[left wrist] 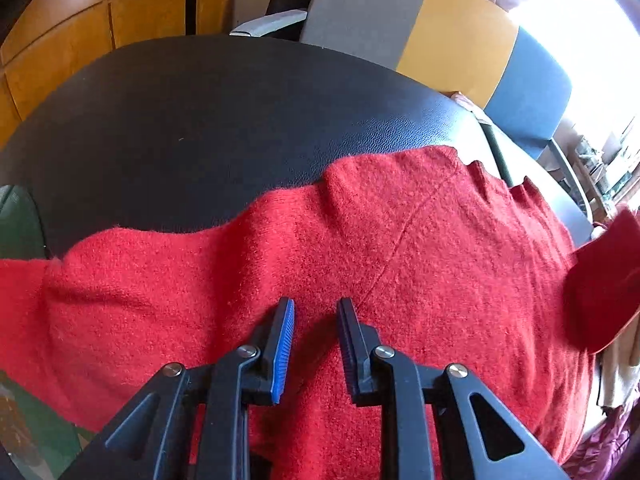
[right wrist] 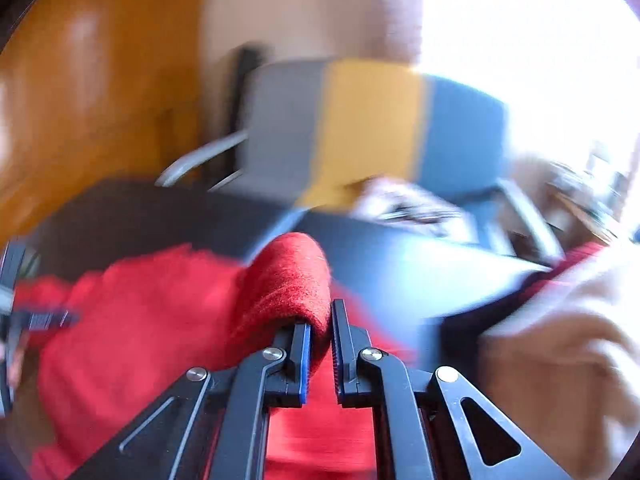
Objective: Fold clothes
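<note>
Red sweater spread on the black bench, one fold of it pinched in my right jaws.

My left gripper (left wrist: 314,312) points down over the red sweater (left wrist: 360,248), its jaws a little apart with the knit lying under them; I cannot tell whether the pads touch the wool or pinch any of it. The sweater lies flat across the near half of the black bench (left wrist: 200,120), its far edge wavy and its ribbed hem toward the right. My right gripper (right wrist: 320,320) has its jaws closed almost fully on a raised fold of the sweater, which humps up just beyond the tips. That view is blurred. Beyond the bench stands a chair (left wrist: 400,28) with a grey, yellow and blue back; a cream cloth (right wrist: 560,340) lies at the near right.
</note>
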